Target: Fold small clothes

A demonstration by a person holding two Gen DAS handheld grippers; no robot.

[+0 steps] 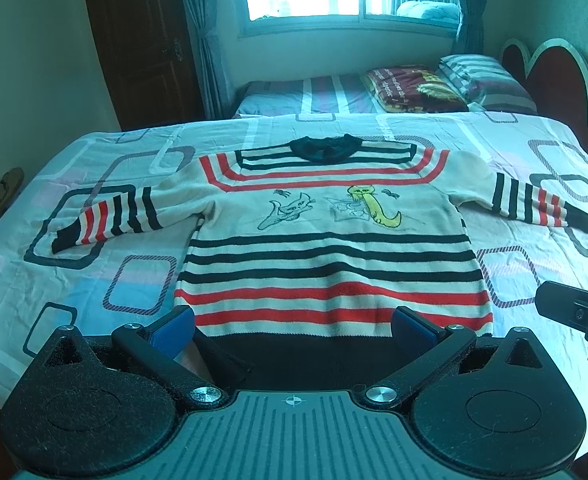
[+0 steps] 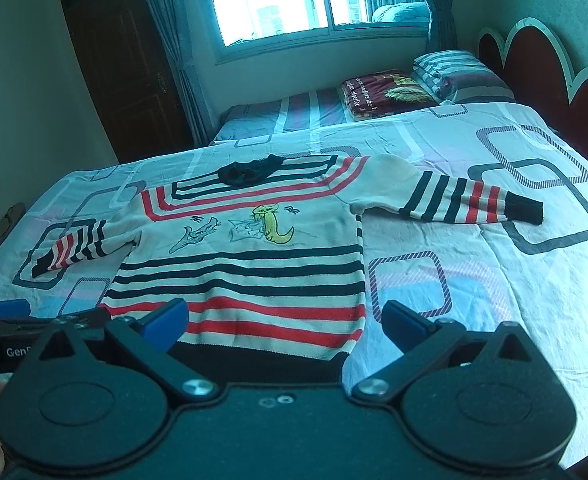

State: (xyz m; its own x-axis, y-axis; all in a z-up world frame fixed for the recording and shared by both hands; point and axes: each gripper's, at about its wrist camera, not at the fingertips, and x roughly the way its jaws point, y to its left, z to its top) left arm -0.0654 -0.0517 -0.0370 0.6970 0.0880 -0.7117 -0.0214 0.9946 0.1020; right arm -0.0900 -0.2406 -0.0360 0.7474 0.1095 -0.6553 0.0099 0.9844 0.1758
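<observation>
A small cream sweater (image 1: 326,224) (image 2: 246,256) with black and red stripes and cat drawings lies flat on the bed, face up, both sleeves spread out, collar away from me. My left gripper (image 1: 294,326) hovers open over the sweater's black hem, blue pads wide apart, nothing held. My right gripper (image 2: 284,324) is open above the hem's right corner, also holding nothing. The left sleeve (image 1: 106,220) points left and the right sleeve (image 2: 470,200) points right. The right gripper's body (image 1: 574,312) shows at the right edge of the left wrist view.
The bedsheet (image 2: 474,300) is pale blue with rounded-square patterns. A red folded blanket (image 1: 410,88) and striped pillows (image 1: 478,76) sit at the far head end by a heart-shaped headboard (image 2: 542,60). A dark wooden door (image 1: 142,40) and a window are behind.
</observation>
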